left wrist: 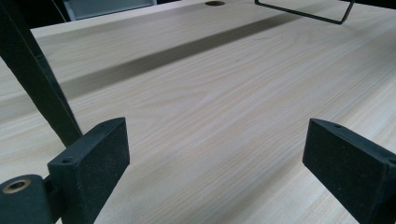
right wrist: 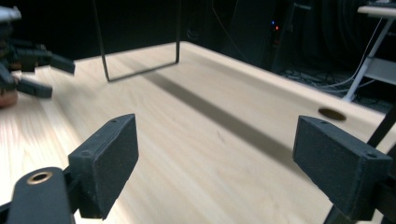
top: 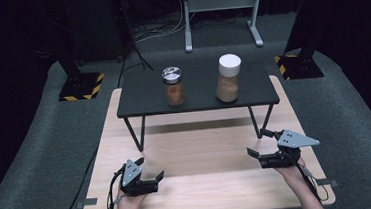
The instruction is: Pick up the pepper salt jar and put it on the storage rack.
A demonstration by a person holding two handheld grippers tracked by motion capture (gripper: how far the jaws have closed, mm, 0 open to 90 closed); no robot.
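- Two jars on the dark raised shelf (top: 142, 95) at the far half of the desk (top: 202, 148): metal-lidded jar (top: 173, 86) left of centre, white-lidded jar (top: 228, 78) to its right, both upright, well apart, each part-filled with brown powder
- Nearest to either gripper, judged the things of the work; neither touched, both well beyond the fingers
- Left gripper (top: 152, 180) low over the near desk edge, fingers (left wrist: 95, 163) spread wide, bare wood between them
- Right gripper (top: 258, 155) low over the desk near the shelf's right leg (top: 261, 121), fingers (right wrist: 109, 158) likewise wide apart, nothing held
- Step judged: approach to a jar; advisable to rise above shelf height first, clear of the shelf edge and leg, then come in level at mid-body of the jar, fingers kept wide enough to pass either side before closing, away from the lid
- High view: both jars, shelf top, both hands together
- Left gripper view: wood grain, a shelf leg close at left, a cable hole (left wrist: 214, 3) at the far edge
- Right gripper view: the other gripper (right wrist: 28, 70) far left, blurred, and the shelf's wire leg frame (right wrist: 140, 72) standing on the desk
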